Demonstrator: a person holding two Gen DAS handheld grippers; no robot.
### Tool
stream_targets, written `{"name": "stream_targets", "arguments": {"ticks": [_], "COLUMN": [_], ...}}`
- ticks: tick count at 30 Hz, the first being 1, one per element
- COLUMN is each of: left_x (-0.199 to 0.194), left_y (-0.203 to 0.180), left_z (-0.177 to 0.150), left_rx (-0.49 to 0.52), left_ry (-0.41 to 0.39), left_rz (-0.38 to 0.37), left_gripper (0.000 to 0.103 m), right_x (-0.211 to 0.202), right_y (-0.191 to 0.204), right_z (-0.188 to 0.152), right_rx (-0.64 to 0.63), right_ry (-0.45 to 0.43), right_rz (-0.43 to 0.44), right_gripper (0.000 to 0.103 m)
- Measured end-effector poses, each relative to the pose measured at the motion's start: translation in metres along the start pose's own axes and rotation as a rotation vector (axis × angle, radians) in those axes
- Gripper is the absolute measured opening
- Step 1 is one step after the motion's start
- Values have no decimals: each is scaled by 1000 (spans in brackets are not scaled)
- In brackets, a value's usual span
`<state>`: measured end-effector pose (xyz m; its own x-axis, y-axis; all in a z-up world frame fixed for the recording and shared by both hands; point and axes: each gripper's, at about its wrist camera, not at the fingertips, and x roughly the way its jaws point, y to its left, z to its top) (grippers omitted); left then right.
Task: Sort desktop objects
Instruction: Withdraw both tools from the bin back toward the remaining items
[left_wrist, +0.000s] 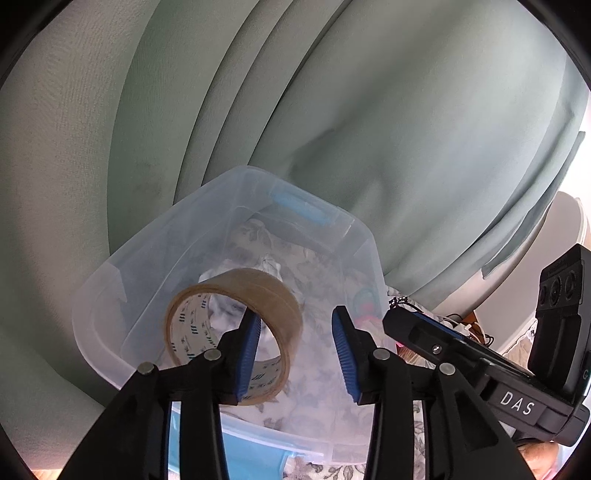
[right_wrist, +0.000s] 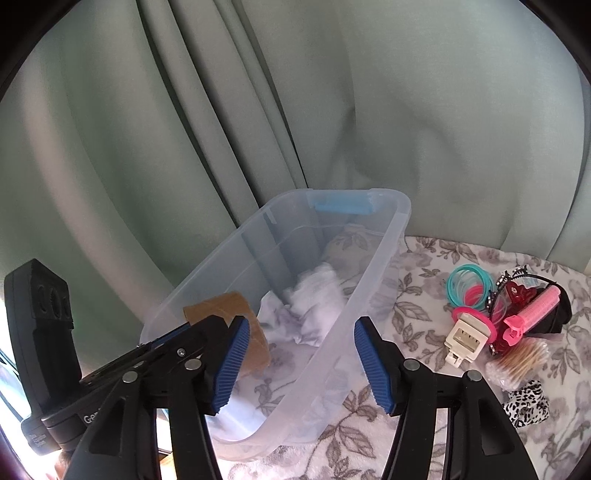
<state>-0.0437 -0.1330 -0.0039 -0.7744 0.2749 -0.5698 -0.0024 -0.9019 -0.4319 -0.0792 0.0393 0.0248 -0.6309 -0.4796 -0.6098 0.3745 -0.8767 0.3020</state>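
Green curtain (right_wrist: 424, 122) fills background. Floral cloth (right_wrist: 424, 413) covers desktop. Clear plastic bin (right_wrist: 400, 210) with blue handle stands on cloth against curtain; crumpled white tissue (right_wrist: 314, 295) inside. Left gripper (left_wrist: 295, 350): jaws apart, its left pad inside core of brown tape roll (left_wrist: 258, 291), roll over bin interior, no clamping visible. Right gripper (right_wrist: 299, 365): jaws apart, nothing between pads, straddling bin's right wall. Right of bin: teal and pink rings (right_wrist: 469, 284), pink roller (right_wrist: 532, 310), white clip (right_wrist: 465, 338), cotton swabs (right_wrist: 517, 363).

Floral cloth (right_wrist: 424, 413) bears clear bin (right_wrist: 384, 258), hair accessories (right_wrist: 517, 314).
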Motion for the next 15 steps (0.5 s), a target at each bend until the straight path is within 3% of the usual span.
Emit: {"name": "stream_targets", "arguments": {"ticks": [7,15], "left_x": [-3,-4], "left_y": [-1,-11], "left_z": [0,-3], "left_rx": [11,24], "left_ry": [-15,-12], "left_rz": [-8,-11], "left_gripper": [48,49], "right_x": [-6,-15], "right_y": [-1,-8], "right_z": [-2,-3], "right_rx": [7,23], "right_ry": [-4,-22], "right_rz": [1,2], "right_gripper": [63,63]}}
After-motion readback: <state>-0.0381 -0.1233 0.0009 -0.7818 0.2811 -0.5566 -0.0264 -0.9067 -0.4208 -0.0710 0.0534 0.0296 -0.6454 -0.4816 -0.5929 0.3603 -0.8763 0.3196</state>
